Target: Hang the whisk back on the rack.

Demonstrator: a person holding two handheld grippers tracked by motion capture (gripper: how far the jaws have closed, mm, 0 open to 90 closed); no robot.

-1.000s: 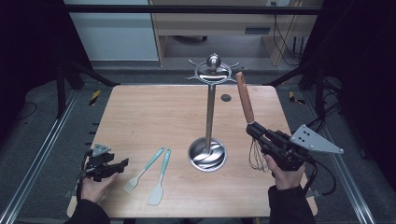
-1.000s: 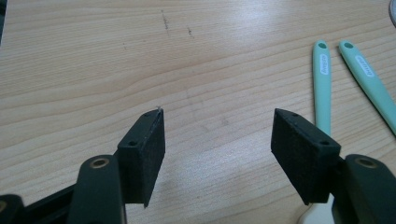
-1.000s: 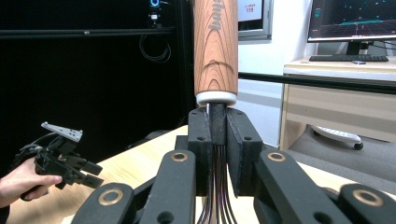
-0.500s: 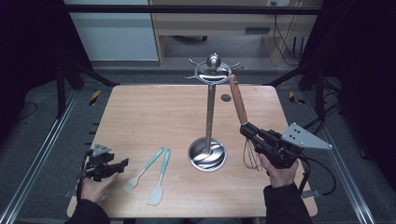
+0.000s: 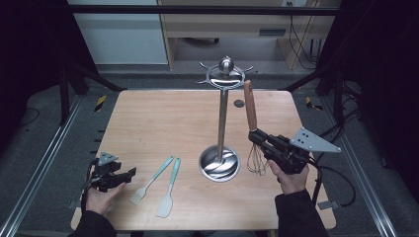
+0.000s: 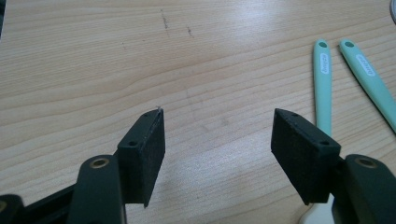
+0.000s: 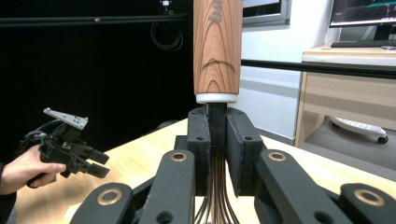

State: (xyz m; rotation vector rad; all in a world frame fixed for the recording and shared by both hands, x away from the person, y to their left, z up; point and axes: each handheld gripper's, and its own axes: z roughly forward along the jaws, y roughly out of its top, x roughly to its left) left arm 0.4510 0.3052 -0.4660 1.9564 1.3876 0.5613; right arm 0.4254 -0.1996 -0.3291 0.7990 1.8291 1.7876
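Observation:
A whisk with a wooden handle [image 5: 250,107] stands nearly upright, its wire loops [image 5: 256,163] hanging down just right of the stand's base. My right gripper [image 5: 259,138] is shut on its neck below the handle; in the right gripper view the pads [image 7: 200,140] press on the neck under the handle [image 7: 217,46]. The metal utensil stand [image 5: 223,118] rises from a round base [image 5: 219,165] to a ring of hooks [image 5: 226,75]. At the table's front left my left gripper [image 5: 126,174] rests open and holds nothing, its pads [image 6: 149,149] wide apart over bare wood.
Two mint-green spatulas [image 5: 154,178] [image 5: 169,187] lie side by side between the left gripper and the stand's base; their handles [image 6: 322,88] [image 6: 372,86] show in the left gripper view. A small dark disc [image 5: 239,103] sits on the wooden table [image 5: 163,123] near its far edge.
The right hand has carried the whisk a little to the left, closer to the stand's pole, and slightly down. The left hand has stayed where it was.

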